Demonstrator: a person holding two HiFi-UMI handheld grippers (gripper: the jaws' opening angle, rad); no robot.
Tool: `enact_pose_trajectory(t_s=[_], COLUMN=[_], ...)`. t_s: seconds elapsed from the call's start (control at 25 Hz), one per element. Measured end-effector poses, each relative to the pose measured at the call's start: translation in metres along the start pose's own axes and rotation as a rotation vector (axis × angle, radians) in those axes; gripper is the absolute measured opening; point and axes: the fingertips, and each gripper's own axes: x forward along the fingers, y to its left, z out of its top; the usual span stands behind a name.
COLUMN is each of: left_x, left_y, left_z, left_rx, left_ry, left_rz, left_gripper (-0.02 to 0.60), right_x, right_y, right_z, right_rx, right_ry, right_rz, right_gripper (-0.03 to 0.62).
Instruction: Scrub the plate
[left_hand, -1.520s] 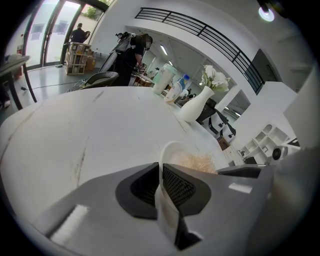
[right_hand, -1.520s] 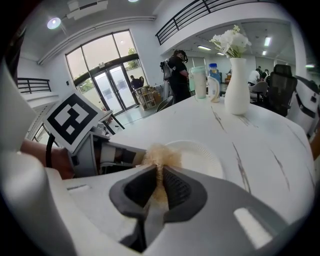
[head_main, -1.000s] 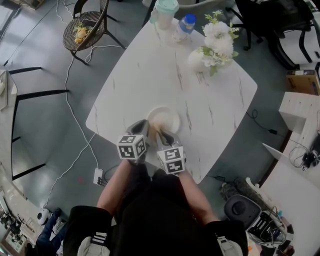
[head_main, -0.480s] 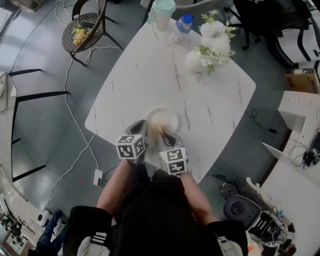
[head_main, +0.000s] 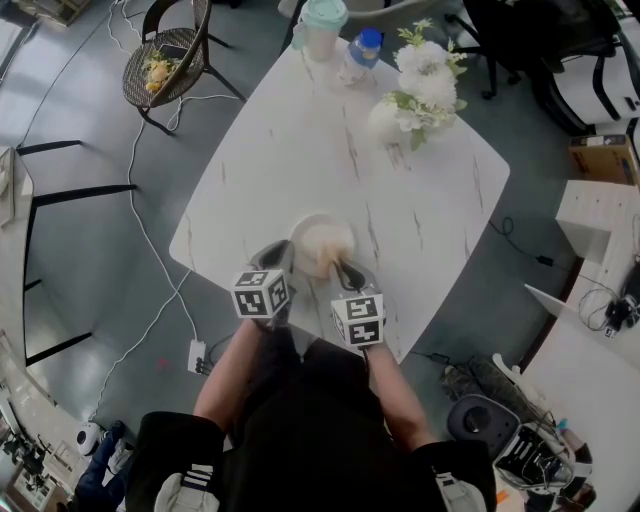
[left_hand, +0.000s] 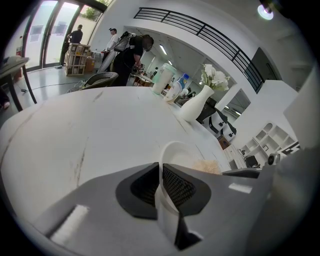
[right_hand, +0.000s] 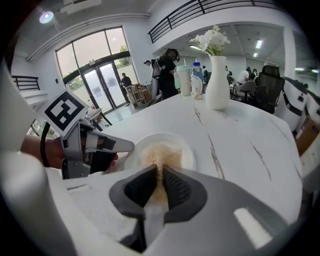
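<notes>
At table edge | left gripper pinches plate rim; right gripper clamps scrubber | likely mid-scrub; next stroke needs steady pressure

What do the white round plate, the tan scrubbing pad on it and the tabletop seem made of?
The white round plate has a thin matte rim, probably paper or plastic. The tan scrubbing pad shows loose fuzzy fibres, plant or synthetic. The tabletop is white with grey veins: marble or imitation.

One each: plate, vase, cup, probably bottle.
</notes>
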Motion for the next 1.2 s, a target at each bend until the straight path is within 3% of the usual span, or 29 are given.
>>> enact_pose_trajectory(t_s=[0.76, 0.8, 0.88, 0.96, 1.2], left_x=[0.001, 0.002, 0.001, 0.000, -0.011], left_y=[-0.002, -0.003, -0.005, -0.007, -0.011], left_z=[0.002, 0.003, 0.006, 0.008, 0.017], left_rx=[0.013, 0.009, -0.004, -0.007, 0.027], left_ry=[-0.007, -0.007, -0.009, -0.005, -0.008], left_rz=[-0.016, -0.026, -0.054, -0.068, -0.070], left_gripper=[0.046, 0.073, 0.193, 0.249, 0.275], right_x=[-0.008, -0.008, -0.010, -0.012, -0.019], right_y=[-0.012, -0.013, -0.012, -0.011, -0.006], right_z=[0.009, 0.010, 0.012, 0.013, 0.021], right_rx=[0.015, 0.016, 0.017, 0.019, 0.022], right_ry=[-0.028, -0.030, -0.036, -0.042, -0.068], right_rz=[-0.034, -0.035, -0.038, -0.040, -0.045], right_gripper=[0.042, 0.041, 0.041, 0.041, 0.041])
